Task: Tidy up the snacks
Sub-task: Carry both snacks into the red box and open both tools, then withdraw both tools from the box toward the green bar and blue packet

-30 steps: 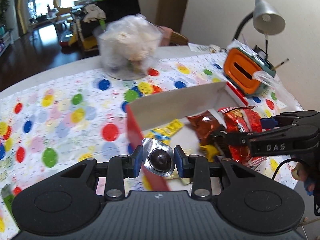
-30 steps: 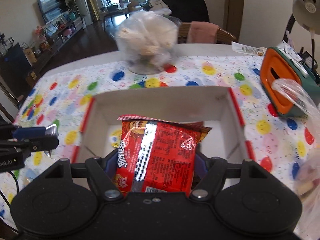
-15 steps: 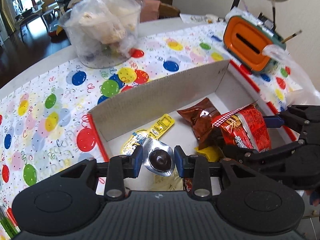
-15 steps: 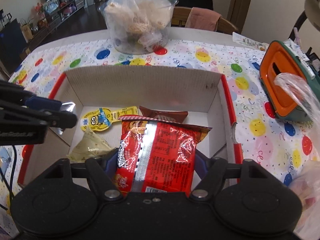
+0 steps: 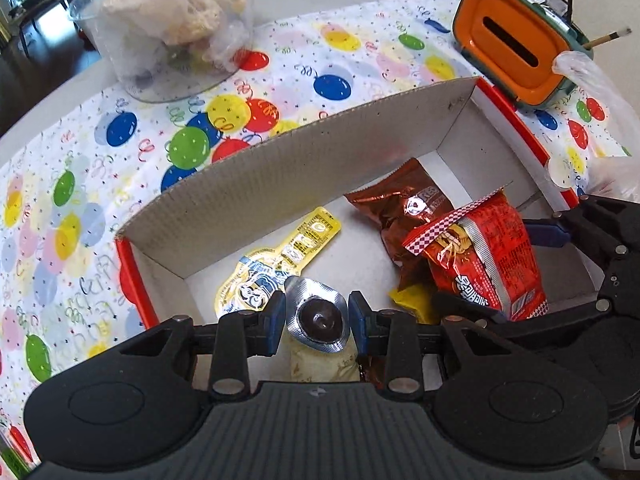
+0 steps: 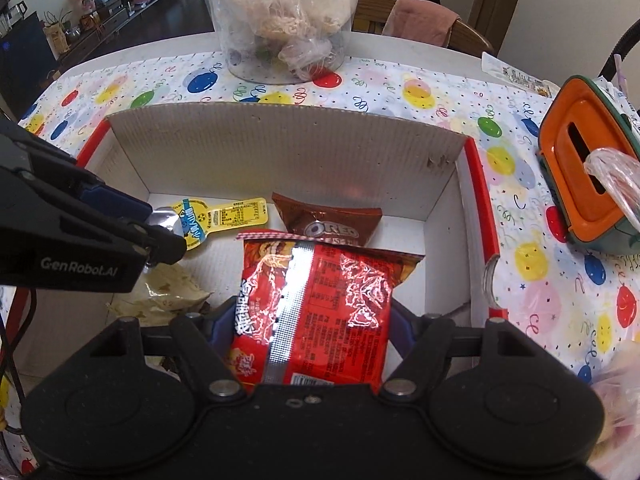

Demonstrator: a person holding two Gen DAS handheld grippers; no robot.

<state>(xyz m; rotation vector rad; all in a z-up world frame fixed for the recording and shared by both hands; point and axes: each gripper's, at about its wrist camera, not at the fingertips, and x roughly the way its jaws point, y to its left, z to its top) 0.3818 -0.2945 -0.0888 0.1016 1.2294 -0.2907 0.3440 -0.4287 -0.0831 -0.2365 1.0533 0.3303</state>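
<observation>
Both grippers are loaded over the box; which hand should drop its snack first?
Probably the left. The left gripper holds the small foil cup over a bare patch of the box floor. The right gripper's red packet hangs above the Oreo bag, so it needs shifting first.

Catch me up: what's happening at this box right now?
A person is sorting snacks into an open cardboard box with red edges, holding a tool in each hand. The left tool is shut on a small foil-sealed chocolate cup; the right tool grips a shiny red snack packet. Both hang over the box, nothing released yet. Already inside: a brown Oreo pack, a yellow squeeze pouch and a pale crinkled wrapper.
</observation>
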